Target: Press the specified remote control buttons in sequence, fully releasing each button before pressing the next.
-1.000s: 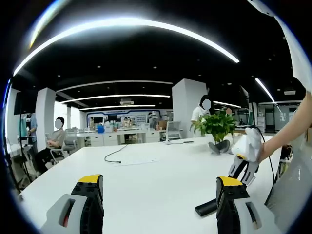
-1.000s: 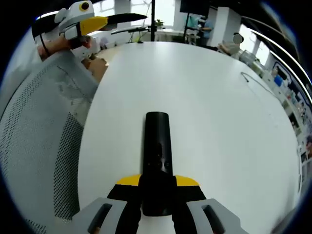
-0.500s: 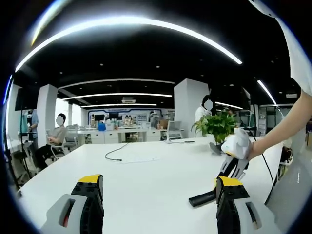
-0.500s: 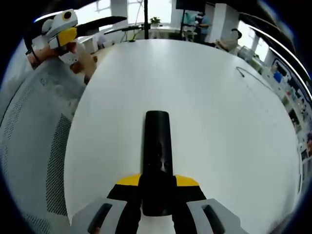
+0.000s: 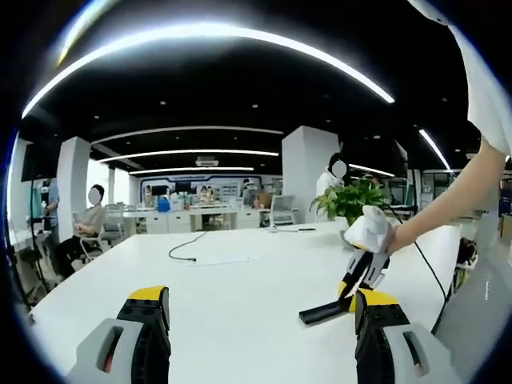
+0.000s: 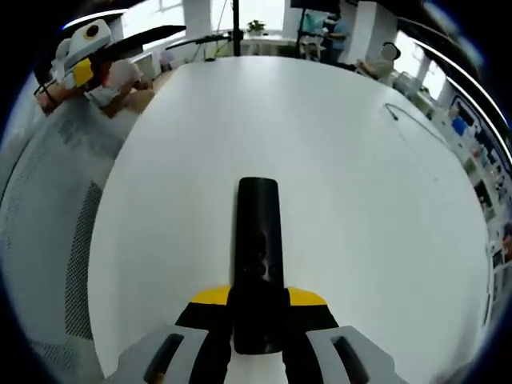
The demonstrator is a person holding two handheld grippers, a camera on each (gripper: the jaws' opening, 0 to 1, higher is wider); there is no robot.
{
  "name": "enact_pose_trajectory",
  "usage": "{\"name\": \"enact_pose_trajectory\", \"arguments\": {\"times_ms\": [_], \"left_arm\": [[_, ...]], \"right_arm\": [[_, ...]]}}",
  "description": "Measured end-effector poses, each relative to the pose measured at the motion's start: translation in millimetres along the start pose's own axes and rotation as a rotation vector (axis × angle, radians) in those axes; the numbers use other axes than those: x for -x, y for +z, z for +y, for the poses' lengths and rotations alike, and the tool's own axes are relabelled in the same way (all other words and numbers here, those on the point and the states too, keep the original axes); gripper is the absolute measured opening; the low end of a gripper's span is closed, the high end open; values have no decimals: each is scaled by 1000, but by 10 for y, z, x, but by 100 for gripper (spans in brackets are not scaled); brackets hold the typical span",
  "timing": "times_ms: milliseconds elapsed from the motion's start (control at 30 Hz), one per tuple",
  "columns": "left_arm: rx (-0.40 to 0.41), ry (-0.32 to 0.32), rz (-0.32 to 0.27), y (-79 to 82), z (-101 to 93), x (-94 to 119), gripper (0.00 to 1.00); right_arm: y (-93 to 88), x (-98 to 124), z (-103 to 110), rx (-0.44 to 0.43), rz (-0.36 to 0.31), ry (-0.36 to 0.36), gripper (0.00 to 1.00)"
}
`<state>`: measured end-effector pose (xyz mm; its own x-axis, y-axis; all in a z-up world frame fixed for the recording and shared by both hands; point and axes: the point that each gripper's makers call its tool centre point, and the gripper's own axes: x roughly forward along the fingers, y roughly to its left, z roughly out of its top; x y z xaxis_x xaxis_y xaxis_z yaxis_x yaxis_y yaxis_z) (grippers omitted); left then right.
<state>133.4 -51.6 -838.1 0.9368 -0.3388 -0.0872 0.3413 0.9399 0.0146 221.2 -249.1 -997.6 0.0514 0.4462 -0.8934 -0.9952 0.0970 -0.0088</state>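
Right tongs (image 6: 258, 308) clamp one black remote (image 6: 258, 240) above white table (image 6: 360, 200); left tongs (image 5: 260, 320) spread open, holding nothing.

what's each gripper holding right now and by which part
The right gripper holds the black remote by its near end, jaws shut on its sides. The left gripper is open and holds nothing.

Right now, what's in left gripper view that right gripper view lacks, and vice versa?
Left gripper view alone: the potted plant, a loose cable, seated and standing people, and its own jaws standing apart. Right gripper view alone: a mesh chair back and the remote's button face. Both: the white table, the black remote and the right gripper clamped on it.
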Motion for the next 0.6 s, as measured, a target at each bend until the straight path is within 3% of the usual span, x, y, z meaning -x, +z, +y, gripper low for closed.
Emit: {"name": "enact_pose_trajectory", "arguments": {"times_ms": [600], "left_arm": [[13,-9,8,-25,-7,2,100]], "right_arm": [[6,-20,-443,16,41,18,21]]}}
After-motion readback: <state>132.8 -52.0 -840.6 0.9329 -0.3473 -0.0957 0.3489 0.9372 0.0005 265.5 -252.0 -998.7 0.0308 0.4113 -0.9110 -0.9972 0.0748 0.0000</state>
